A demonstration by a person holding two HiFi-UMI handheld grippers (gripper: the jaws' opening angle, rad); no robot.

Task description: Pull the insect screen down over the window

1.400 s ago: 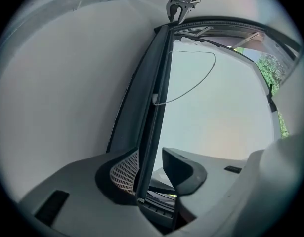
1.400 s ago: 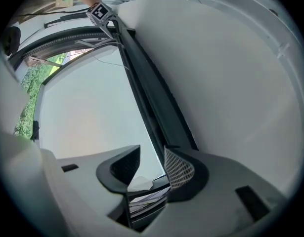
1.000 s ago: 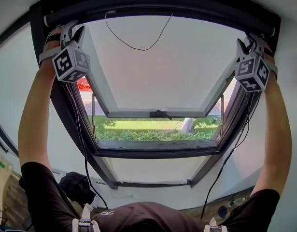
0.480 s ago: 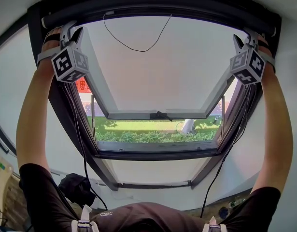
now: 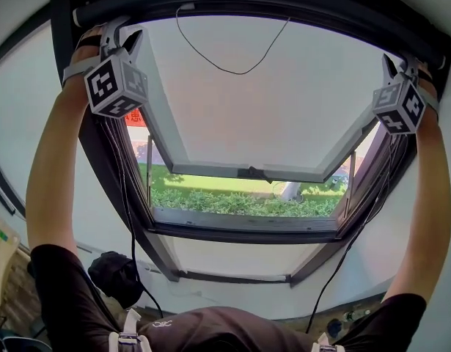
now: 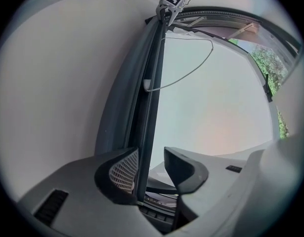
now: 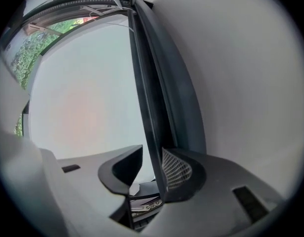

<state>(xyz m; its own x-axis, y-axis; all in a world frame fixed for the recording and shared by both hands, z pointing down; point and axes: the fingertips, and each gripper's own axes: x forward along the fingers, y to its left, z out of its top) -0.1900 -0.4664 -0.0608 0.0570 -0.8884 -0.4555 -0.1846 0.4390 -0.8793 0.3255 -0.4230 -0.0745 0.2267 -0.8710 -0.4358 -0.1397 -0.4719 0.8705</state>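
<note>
Head view: left gripper (image 5: pixel 127 39), ten o'clock, jaws just widening; right gripper (image 5: pixel 401 66), two o'clock, just narrowing; both loosely astride screen bar (image 5: pixel 247 3).

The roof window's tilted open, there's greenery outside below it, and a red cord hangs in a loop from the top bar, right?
Not quite: the cord is dark, not red, as the head view shows. The rest holds: it hangs in a loop from the top bar, the roof window is tilted open, and greenery shows outside below it.
</note>
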